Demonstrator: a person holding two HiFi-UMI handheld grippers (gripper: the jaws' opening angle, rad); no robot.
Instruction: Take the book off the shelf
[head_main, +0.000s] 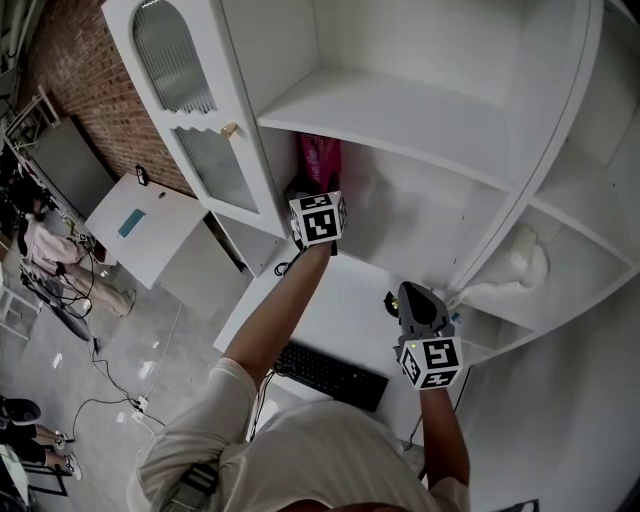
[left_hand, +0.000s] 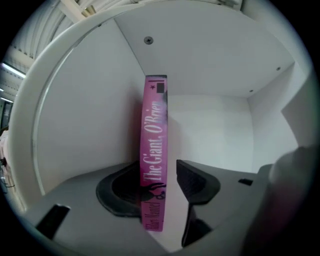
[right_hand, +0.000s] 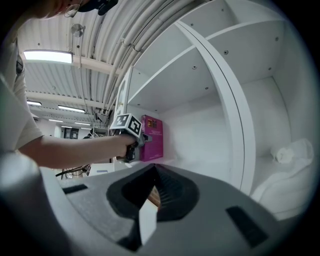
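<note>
— Where's the book (left_hand: 154, 150)?
— Upright in the shelf compartment (left_hand: 215, 125), spine towards me, at twelve o'clock from my left tool (left_hand: 167, 181). That tool is spread apart with the spine between its pads (left_hand: 194, 181). A gap shows on the right side, so it isn't clamped.
— And the other?
— My right tool (right_hand: 152, 192) is closed together, at four o'clock from the left one, over the bench (head_main: 345, 300).

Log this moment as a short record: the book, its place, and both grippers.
book: thin pink book, upright, spine facing out
place: white cabinet compartment
left gripper: open, one jaw on each side of the spine, a gap showing at one pad
right gripper: jaws together, nothing between them, away from the book
task state: book not yet taken off
</note>
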